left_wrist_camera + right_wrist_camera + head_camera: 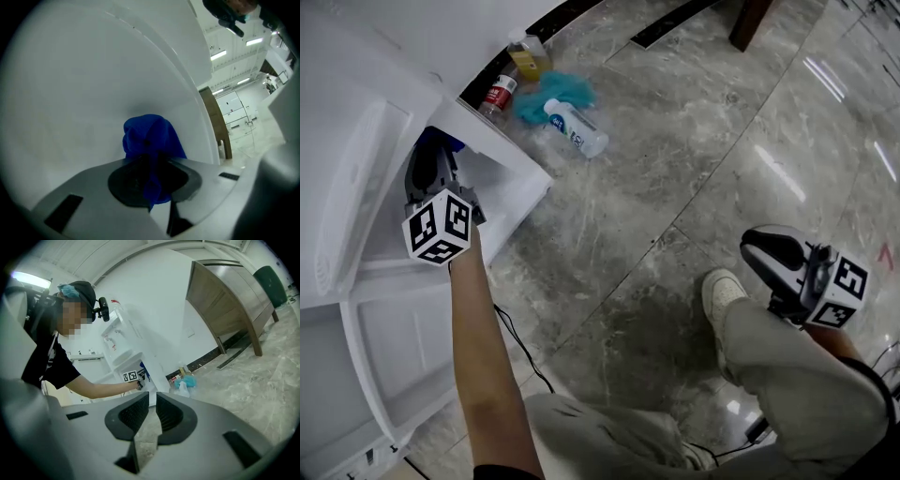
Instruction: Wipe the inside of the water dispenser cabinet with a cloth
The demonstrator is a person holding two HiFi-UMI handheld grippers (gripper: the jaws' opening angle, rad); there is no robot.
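**Item: blue cloth** (152,136). It is bunched into a wad. Its long axis runs along the line the left tongs point. The bulk juts forward past the tips toward the white inner wall, and a thin tail trails back down between the jaws. The head view shows only a small blue patch of it (448,142), inside the cabinet opening.

**Holder: left tongs** (150,164). They are clamped on the cloth, with the pads pressed into its middle. In the head view they (431,164) reach into the water dispenser cabinet (514,167), marker cube outermost. Whether the cloth's front touches the wall cannot be told.

**Right tongs** (153,397). The jaws stand a narrow gap apart with nothing between them, and floor shows through the gap. In the head view they (759,246) are held over the person's knee, well apart from the cabinet.

**Surroundings.**
- The water dispenser cabinet is white and stands on a grey marbled floor (675,187).
- A white plastic bottle (577,127) lies on its side on the floor, just beyond the cabinet's corner.
- A teal cloth (555,92) lies bunched on the floor, touching that bottle.
- A red-labelled bottle (499,94) stands against the cabinet's side.
- A yellow bottle (528,56) stands just behind the red-labelled one.
- A black cable (520,347) runs across the floor beside the left forearm.
- The person's pale shoe (722,291) is near the right tongs.

**Obstruction.** The left tongs and their cube cover most of the cabinet opening in the head view.
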